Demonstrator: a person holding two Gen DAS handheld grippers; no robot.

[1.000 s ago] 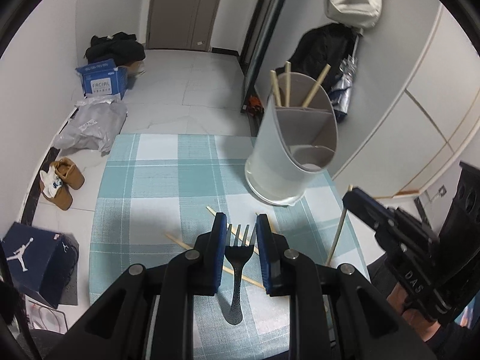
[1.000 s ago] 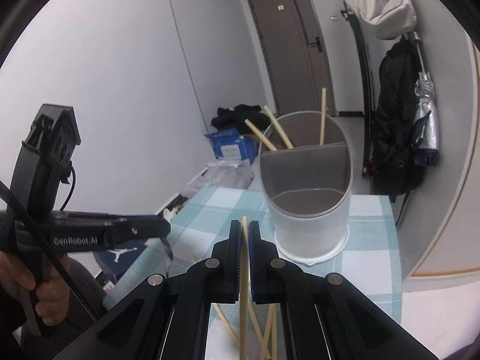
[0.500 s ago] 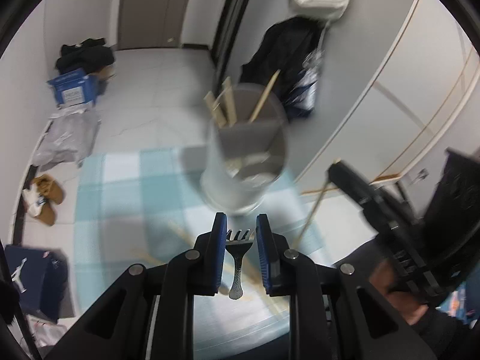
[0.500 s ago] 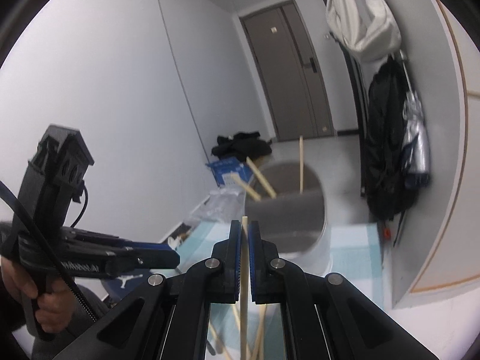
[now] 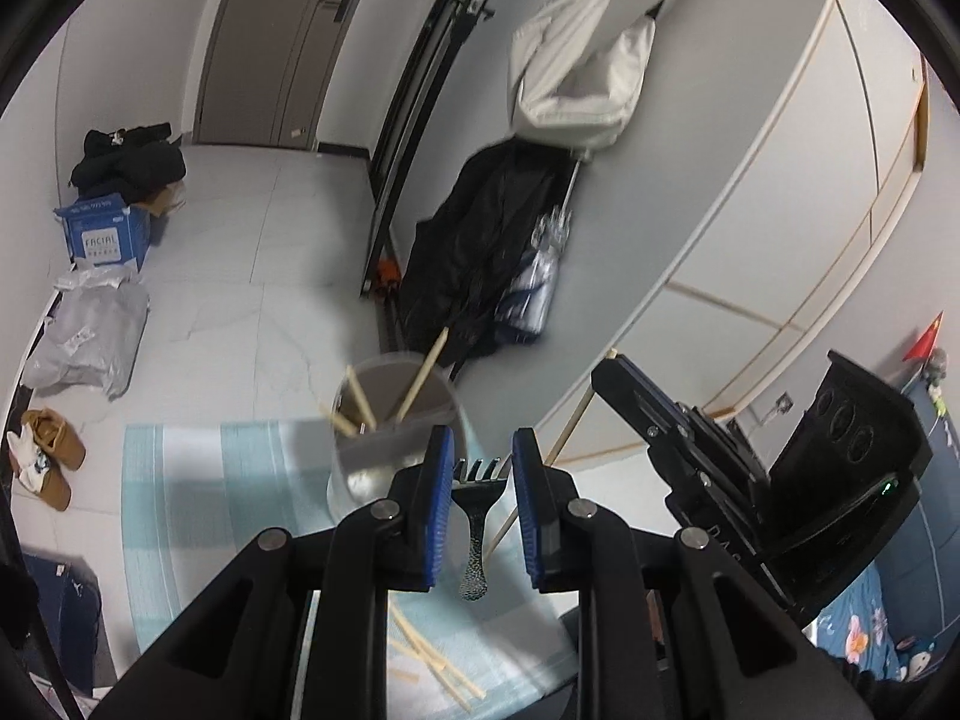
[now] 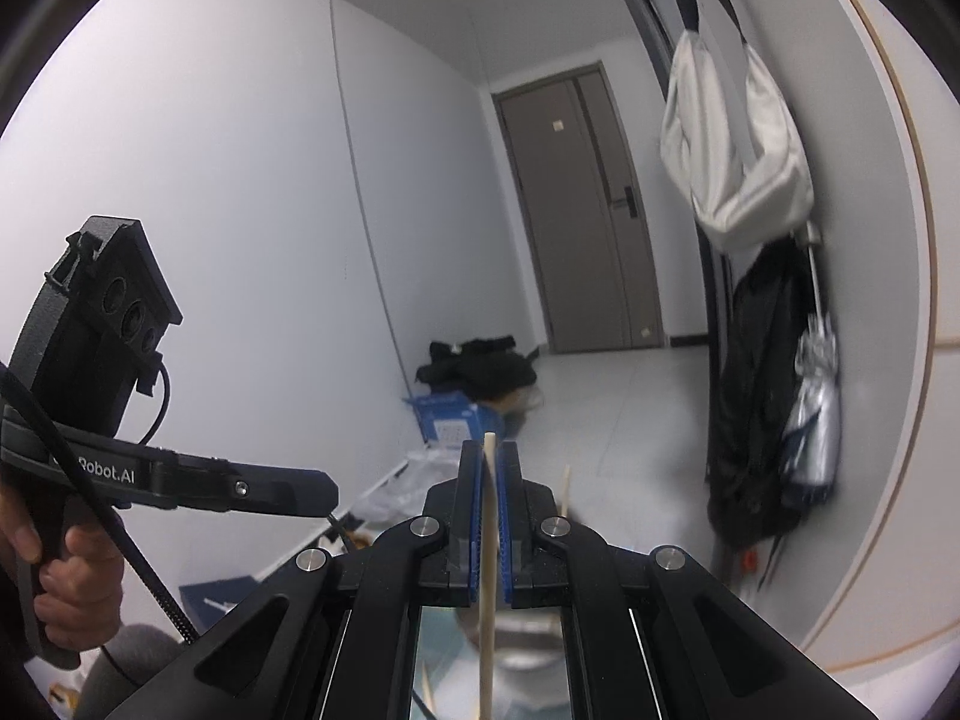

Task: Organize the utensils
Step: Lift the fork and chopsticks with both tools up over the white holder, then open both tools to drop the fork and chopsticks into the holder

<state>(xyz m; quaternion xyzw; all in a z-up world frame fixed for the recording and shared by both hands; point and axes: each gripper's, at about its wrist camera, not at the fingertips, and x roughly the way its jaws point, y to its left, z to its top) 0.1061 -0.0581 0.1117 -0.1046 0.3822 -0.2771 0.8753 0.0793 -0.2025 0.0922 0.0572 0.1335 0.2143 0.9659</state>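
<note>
A white bag [image 5: 576,66] hangs above what looks like a dark coat [image 5: 480,240].

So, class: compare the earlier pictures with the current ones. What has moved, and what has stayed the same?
Both grippers have risen, carrying their loads up: the holder now sits lower and smaller in the left view, and only its rim shows in the right view. Unchanged: the left gripper still clamps the fork, the right gripper still clamps a chopstick, and loose chopsticks remain on the cloth.

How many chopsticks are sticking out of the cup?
3. All stand in the cup's back part: two lean left, one leans right. More may be hidden inside.
</note>
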